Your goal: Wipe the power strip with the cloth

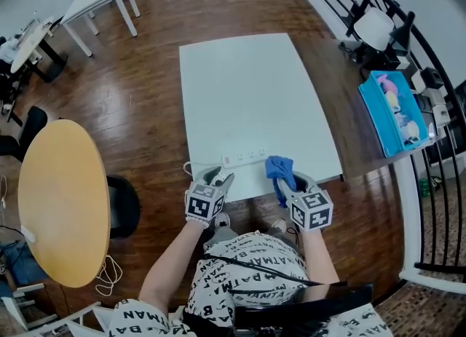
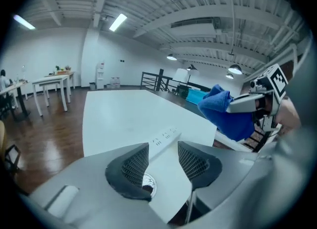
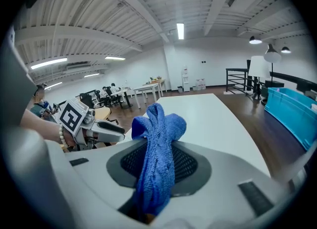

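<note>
Cloth [image 3: 159,124]: blue and bunched. I have it clamped between the jaws of my right gripper [image 3: 161,150]. A folded lump sticks up past the jaw tips and the rest hangs down towards me.
Right gripper: closed on the cloth, over the near edge of the surface [image 1: 255,88]. It is just beside the right end of the power strip [image 1: 245,157]. I cannot tell if the cloth touches the strip.
Power strip: white, lying flat along the near edge of the surface, between my two grippers.
Left gripper [image 2: 162,147]: jaws apart, with nothing pressed between the pads. It points along the power strip from its left end, low over the surface's front edge.
Surface: white and rectangular, standing on a dark wooden floor [image 1: 138,88].
Surroundings: a round table [image 1: 62,197] is on my left. A blue bin [image 1: 378,113] sits on my right, beside a black railing [image 1: 426,52].
</note>
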The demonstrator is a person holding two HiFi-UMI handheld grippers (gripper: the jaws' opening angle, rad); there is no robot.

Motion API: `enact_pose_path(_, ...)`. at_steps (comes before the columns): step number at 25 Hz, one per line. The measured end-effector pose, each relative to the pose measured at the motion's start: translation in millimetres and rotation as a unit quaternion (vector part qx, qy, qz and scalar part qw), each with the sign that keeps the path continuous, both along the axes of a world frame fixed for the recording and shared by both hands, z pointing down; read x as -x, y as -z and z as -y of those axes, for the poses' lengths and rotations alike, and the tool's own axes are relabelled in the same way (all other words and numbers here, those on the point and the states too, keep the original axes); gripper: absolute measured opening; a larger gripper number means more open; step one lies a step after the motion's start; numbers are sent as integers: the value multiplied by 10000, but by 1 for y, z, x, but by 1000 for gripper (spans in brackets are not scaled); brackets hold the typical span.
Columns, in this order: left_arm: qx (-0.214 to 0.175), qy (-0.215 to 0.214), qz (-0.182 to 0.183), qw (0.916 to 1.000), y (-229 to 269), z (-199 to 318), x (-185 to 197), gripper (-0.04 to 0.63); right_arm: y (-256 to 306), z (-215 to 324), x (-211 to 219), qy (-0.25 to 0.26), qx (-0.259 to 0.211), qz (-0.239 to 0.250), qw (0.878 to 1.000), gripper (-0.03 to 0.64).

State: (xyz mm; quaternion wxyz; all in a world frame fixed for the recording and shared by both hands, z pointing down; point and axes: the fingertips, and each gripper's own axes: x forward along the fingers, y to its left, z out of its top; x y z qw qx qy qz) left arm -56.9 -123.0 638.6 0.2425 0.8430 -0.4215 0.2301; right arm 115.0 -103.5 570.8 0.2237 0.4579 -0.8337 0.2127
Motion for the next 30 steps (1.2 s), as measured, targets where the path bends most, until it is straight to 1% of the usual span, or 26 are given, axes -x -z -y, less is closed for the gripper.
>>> enact_pose_path(2, 59, -346, 145, 9993, -10, 5, 1, 247, 0, -1, 0, -113, 18, 7, 9999, 120)
enact_pose_path(3, 72, -529, 225, 9983, -16, 8, 1, 289, -1, -2, 1, -172, 26, 8, 9998, 120)
enact_pose_path(5, 40, -895, 445, 9950, -26, 16, 2, 335, -1, -4, 1, -289, 45, 8, 9996, 120)
enact_pose_path(6, -15, -1080, 574, 9925, -29, 21, 2, 345, -2, -6, 1, -348, 57, 9, 9994, 120)
enact_pose_path(8, -182, -1477, 852, 9852, -34, 31, 0, 345, -1, -9, 2, -476, 87, 2, 9988, 120)
enact_pose_path(10, -341, -1887, 1121, 9750, -41, 38, -3, 348, -1, -13, 3, -601, 114, -6, 9981, 120)
enact_pose_path(12, -409, -2178, 1343, 9658, -50, 43, -5, 350, -2, -17, 2, -701, 128, -17, 9975, 120)
enact_pose_path(14, -421, -2377, 1470, 9592, -59, 48, -8, 353, -1, -20, 0, -794, 126, -49, 9967, 120)
enact_pose_path(20, -469, -2950, 1671, 9396, -81, 52, -18, 353, 0, -29, -14, -1126, 141, -130, 9935, 120)
enact_pose_path(22, -440, -3028, 1687, 9370, -85, 54, -18, 353, -1, -33, -17, -1211, 164, -161, 9924, 120)
enact_pose_path(27, -282, -3166, 1630, 9340, -94, 57, -23, 351, -4, -41, -27, -1383, 213, -184, 9900, 120)
enact_pose_path(30, -181, -3285, 1643, 9299, -100, 56, -26, 351, -5, -43, -31, -1452, 217, -192, 9890, 120)
